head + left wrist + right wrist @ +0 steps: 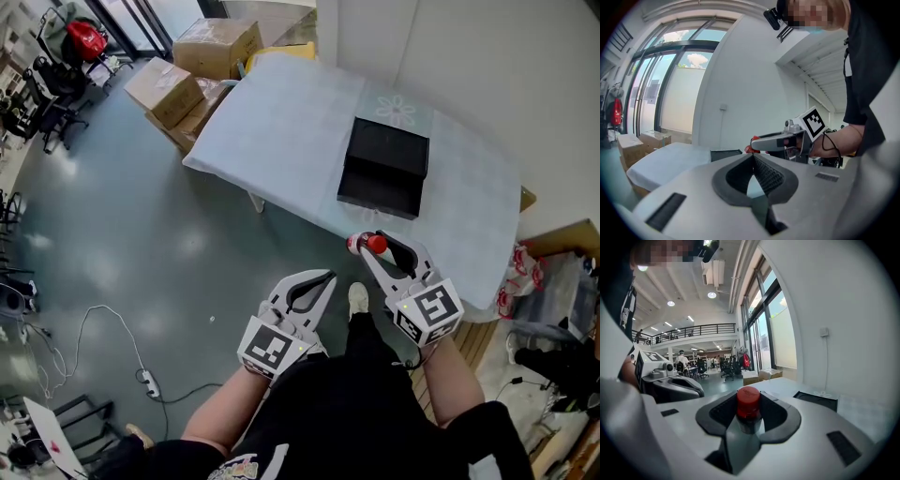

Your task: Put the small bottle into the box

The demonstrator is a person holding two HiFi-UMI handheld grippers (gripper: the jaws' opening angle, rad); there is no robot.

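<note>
The small bottle [367,244] with a red cap [748,402] sits between the jaws of my right gripper [373,246], which is shut on it, held in the air just before the table's near edge. The black box [385,165] lies open on the table, a little beyond the right gripper; it shows as a dark slab [816,399] in the right gripper view. My left gripper [324,277] hangs lower left of the right one, shut with nothing in it [752,159]. The right gripper and the bottle's cap [749,149] show in the left gripper view.
A table [281,122] under a pale cloth stands against a white wall. Cardboard boxes [187,70] are stacked on the floor by its far left end. A white power strip and cable [145,377] lie on the grey floor at left. A plastic bag [517,272] hangs at the table's right end.
</note>
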